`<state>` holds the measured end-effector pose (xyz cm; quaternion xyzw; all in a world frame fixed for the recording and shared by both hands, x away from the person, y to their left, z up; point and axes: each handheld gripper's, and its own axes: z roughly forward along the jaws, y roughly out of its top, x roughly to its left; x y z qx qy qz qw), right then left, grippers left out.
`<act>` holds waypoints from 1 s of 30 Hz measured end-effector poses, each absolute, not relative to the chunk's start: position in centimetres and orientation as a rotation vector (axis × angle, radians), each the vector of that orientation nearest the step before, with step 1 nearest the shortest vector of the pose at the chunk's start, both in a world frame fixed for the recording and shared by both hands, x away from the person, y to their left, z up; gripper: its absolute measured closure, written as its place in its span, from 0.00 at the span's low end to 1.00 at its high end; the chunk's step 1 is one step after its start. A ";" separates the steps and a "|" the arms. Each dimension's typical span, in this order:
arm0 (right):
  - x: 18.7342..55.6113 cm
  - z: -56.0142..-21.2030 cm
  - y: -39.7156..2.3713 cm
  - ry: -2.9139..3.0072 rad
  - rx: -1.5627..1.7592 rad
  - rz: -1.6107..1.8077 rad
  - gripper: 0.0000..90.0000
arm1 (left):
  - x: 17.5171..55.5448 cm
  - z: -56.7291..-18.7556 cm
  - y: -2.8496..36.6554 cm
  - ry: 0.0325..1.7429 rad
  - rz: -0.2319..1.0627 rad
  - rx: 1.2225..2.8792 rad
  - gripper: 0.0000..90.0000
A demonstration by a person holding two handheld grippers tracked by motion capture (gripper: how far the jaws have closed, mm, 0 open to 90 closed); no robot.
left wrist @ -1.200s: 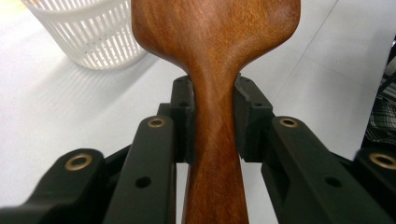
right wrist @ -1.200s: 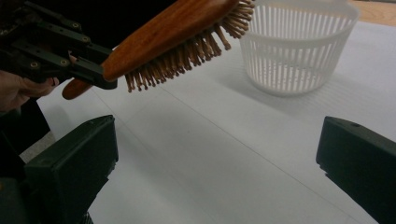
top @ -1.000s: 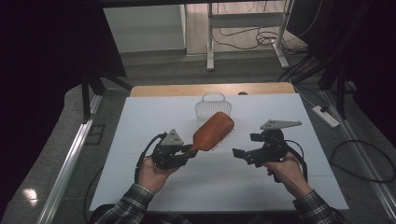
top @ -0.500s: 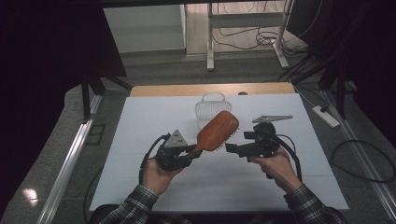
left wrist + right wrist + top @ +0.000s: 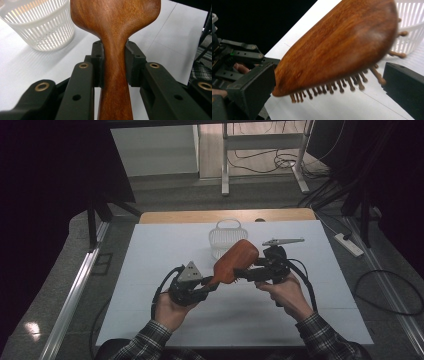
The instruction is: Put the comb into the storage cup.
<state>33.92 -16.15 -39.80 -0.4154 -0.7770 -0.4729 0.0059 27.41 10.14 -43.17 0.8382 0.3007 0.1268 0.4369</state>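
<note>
The left hand-held gripper [image 5: 207, 287] has the wooden hairbrush [image 5: 234, 261] clamped by the neck, its jaws pressed flat against either side of the narrow handle [image 5: 115, 82] just below where the wood flares into the head, a firm spot that likely keeps the brush from twisting. It holds the brush clear above the white bench [image 5: 150, 270], near the middle and just in front of the white slatted basket [image 5: 223, 236]. The right hand-held gripper [image 5: 252, 274] sits at the head with its jaws spread wide, one on each side of the paddle and not closed on it, which looks like a handover being lined up. The brush's long axis runs diagonally, handle low towards the person's left, head up and away to the right towards the basket, and the bristles [image 5: 342, 86] face down at the bench.
</note>
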 end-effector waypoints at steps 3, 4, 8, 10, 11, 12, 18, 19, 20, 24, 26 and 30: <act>34.1 -39.9 -15.9 -2.421 -1.299 -1.488 0.01 | 27.3 -43.1 10.1 0.745 0.318 2.080 0.80; 34.2 -39.9 -15.8 -2.413 -1.303 -1.490 0.01 | 27.3 -43.1 10.1 0.744 0.318 2.079 0.80; 34.4 -39.9 -15.4 -2.395 -1.300 -1.503 0.04 | 27.2 -43.1 10.0 0.740 0.329 2.076 0.80; 34.5 -39.9 -15.3 -2.384 -1.298 -1.505 0.06 | 27.1 -43.1 10.0 0.738 0.336 2.074 0.80; 34.5 -39.9 -15.3 -2.384 -1.298 -1.505 0.06 | 27.1 -43.1 10.0 0.738 0.336 2.074 0.80; 34.6 -39.9 -15.2 -2.377 -1.298 -1.509 0.07 | 27.1 -43.0 9.9 0.738 0.343 2.070 0.80; 34.8 -40.0 -14.7 -2.345 -1.297 -1.518 0.15 | 27.1 -43.1 9.8 0.736 0.346 2.072 0.80; 34.8 -40.0 -14.7 -2.339 -1.301 -1.515 0.16 | 27.0 -43.2 9.8 0.737 0.356 2.072 0.80; 34.8 -40.0 -14.7 -2.331 -1.304 -1.516 0.17 | 27.0 -43.2 9.8 0.738 0.350 2.072 0.80; 34.9 -40.0 -15.1 -2.258 -1.327 -1.536 0.26 | 27.1 -43.2 9.8 0.742 0.347 2.063 0.80; 35.0 -39.9 -15.3 -2.218 -1.333 -1.533 0.31 | 27.1 -43.3 9.8 0.739 0.352 2.069 0.80; 35.2 -39.9 -15.8 -2.122 -1.334 -1.546 0.42 | 27.2 -43.6 9.5 0.736 0.341 2.090 0.80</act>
